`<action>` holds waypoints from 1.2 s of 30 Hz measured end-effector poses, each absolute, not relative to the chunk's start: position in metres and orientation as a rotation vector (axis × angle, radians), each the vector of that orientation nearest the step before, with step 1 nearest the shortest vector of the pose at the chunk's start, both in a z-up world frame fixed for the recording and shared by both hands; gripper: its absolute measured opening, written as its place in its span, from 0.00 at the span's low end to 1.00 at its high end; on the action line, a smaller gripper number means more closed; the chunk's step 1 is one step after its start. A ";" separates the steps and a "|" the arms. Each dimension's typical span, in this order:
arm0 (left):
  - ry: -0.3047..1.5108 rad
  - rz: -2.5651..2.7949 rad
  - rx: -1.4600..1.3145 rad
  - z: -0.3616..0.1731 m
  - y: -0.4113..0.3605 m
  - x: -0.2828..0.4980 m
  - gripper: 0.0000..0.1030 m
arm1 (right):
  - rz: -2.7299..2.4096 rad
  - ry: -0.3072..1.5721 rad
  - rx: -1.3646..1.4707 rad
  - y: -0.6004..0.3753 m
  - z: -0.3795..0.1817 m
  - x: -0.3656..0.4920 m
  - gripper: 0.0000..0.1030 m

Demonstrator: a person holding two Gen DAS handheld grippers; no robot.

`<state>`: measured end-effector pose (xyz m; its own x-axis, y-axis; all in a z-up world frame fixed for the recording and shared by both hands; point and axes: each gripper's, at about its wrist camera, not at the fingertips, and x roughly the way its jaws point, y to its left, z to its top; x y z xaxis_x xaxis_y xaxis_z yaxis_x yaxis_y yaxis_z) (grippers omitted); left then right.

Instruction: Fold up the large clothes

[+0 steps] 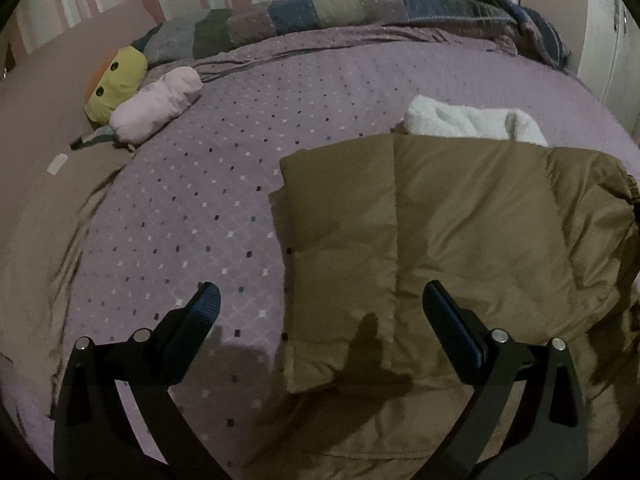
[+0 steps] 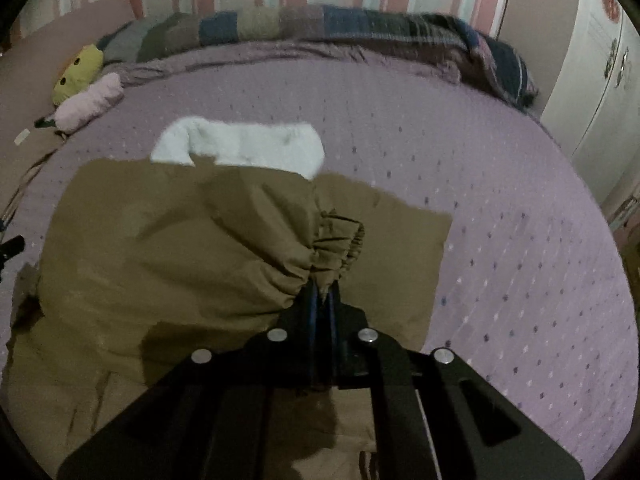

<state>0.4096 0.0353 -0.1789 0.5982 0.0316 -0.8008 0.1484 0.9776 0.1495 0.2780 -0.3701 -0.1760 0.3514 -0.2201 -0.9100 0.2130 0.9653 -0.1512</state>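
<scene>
A brown padded jacket [image 1: 440, 232] with a white fleece lining [image 1: 472, 120] lies on the purple dotted bedspread [image 1: 192, 200]. My left gripper [image 1: 320, 300] hovers open above the jacket's near left edge, with nothing between its fingers. In the right wrist view my right gripper [image 2: 322, 292] is shut on the gathered elastic cuff [image 2: 340, 244] of the jacket's sleeve. The sleeve is lifted off the jacket [image 2: 160, 240] and bunches toward the jaws. The white lining [image 2: 240, 144] shows beyond it.
A yellow plush toy [image 1: 116, 80] and a pink plush [image 1: 156, 108] lie at the bed's far left. A rolled patchwork blanket [image 1: 340, 12] runs along the striped wall. White cupboard doors [image 2: 600, 92] stand to the right of the bed.
</scene>
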 end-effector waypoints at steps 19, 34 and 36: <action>0.953 -0.060 0.170 -0.187 0.059 0.425 0.97 | -0.381 1.088 0.129 -0.388 -0.174 0.267 0.78; 0.931 -0.124 0.194 -0.187 -0.063 0.500 0.97 | -0.354 1.007 0.146 -0.318 -0.212 0.375 0.89; 0.927 -0.104 0.184 -0.195 -0.068 0.510 0.97 | -0.367 1.005 0.090 -0.316 -0.225 0.382 0.89</action>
<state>0.5097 -0.0676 -0.1954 0.5966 -0.0103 -0.8025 0.1683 0.9793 0.1125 0.3822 -0.3164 -0.2252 0.4811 -0.2589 -0.8376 0.3413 0.9353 -0.0931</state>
